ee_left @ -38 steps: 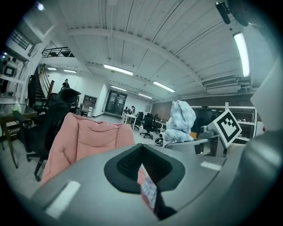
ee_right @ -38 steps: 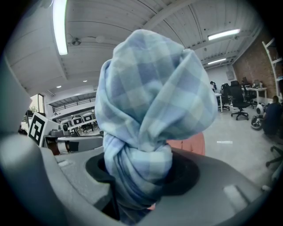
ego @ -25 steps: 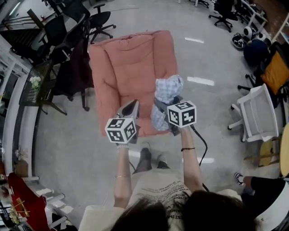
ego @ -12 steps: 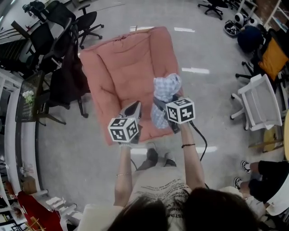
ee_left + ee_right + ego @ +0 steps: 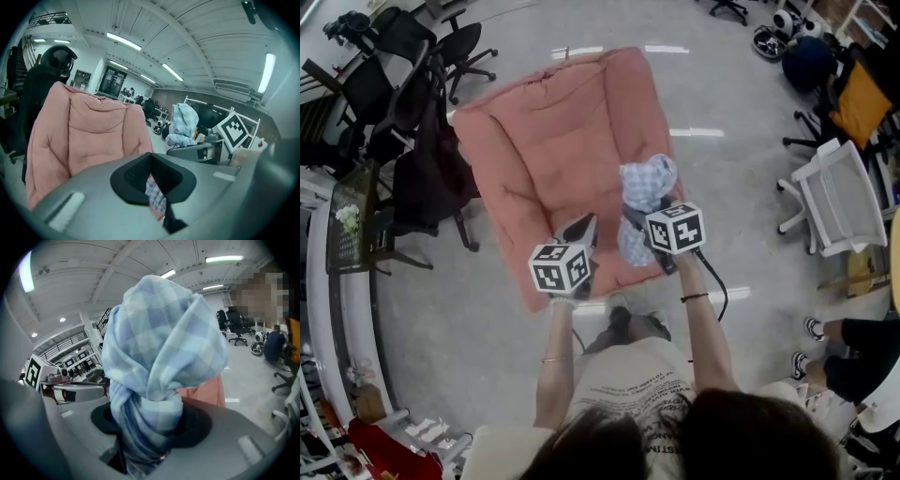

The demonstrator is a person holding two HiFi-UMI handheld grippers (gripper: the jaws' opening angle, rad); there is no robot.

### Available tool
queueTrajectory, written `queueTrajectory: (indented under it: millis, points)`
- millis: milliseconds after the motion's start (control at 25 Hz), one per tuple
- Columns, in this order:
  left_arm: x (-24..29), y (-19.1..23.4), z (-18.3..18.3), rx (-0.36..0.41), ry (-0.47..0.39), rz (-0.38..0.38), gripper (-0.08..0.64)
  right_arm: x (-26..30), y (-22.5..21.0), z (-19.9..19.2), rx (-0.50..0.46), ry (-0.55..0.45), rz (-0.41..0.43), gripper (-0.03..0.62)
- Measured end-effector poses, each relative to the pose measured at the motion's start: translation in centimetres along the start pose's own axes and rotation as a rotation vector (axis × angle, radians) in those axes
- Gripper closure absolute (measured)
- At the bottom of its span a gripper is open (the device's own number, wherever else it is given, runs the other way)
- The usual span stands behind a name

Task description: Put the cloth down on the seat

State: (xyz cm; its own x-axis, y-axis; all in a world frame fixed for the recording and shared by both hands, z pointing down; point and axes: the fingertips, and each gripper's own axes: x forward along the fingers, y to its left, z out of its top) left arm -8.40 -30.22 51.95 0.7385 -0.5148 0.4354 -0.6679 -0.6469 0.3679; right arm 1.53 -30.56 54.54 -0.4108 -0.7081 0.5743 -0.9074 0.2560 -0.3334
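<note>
Lower right gripper [image 5: 150, 427], fingers clamped on bunched cloth [image 5: 159, 343], toward nine o'clock over seat [image 5: 553, 141]; open only at touchdown. Hold left gripper [image 5: 150, 161], fingers nearly together, clear.

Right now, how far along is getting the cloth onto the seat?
Done: the cloth is picked up and held over the pink chair. In hand: the right tongs clamp it, bunched. Remaining: lower it onto the seat and release. The left tongs are shut.
</note>
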Motion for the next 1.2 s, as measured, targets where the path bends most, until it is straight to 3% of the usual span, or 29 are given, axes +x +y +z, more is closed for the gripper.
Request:
queueTrajectory:
  millis: [360,720,1200]
  points:
    - [3.0,2.7,-2.8,-0.038,0.089,-0.003,0.555,5.2,-1.9,-1.3,0.022,0.066,0.011,0.334]
    - [8.5,6.8,-5.9,-0.174,0.155,0.041,0.555,11.9,-6.6,-3.5,0.096,0.169,-0.003,0.334]
    - [14.6,11.1,-8.1,-0.249,0.232,0.1,0.555,19.8,-11.0,-5.2,0.105,0.27,0.009,0.334]
